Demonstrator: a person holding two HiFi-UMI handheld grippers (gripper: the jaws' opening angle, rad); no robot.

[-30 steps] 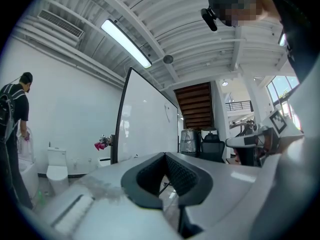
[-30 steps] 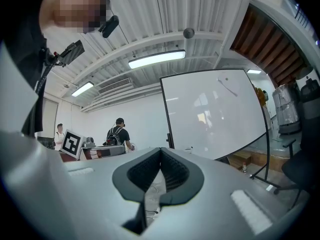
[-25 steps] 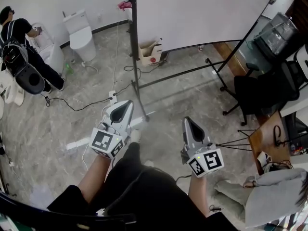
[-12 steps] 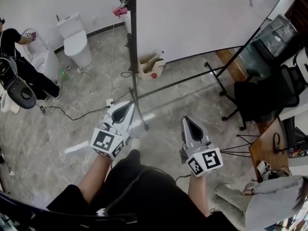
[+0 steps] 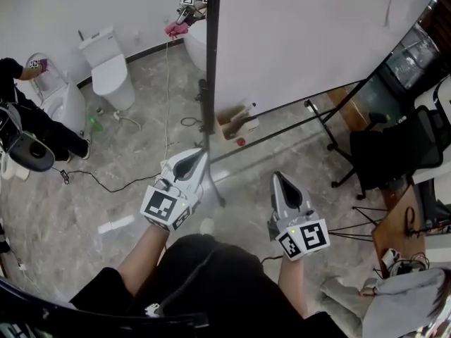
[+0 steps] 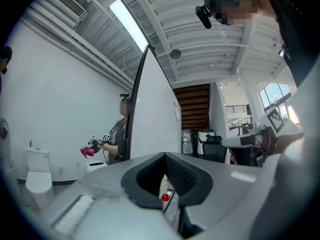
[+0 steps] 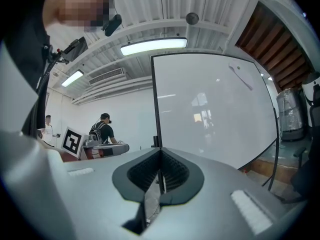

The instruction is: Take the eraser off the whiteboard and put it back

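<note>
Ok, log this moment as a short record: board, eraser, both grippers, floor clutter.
whiteboard: upright on a black stand, ahead of the person
eraser: cannot be made out in any view
left gripper: jaws together, nothing held, aimed at the board's left post
right gripper: jaws together, nothing held, short of the board
floor: open cardboard box under the board's lower edge
background: toilet by the wall; another person at far left

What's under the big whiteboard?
A cardboard box sits on the floor under the whiteboard's bottom edge, a small red thing beside it. The stand's black leg runs past. The board hides whatever is behind it.
</note>
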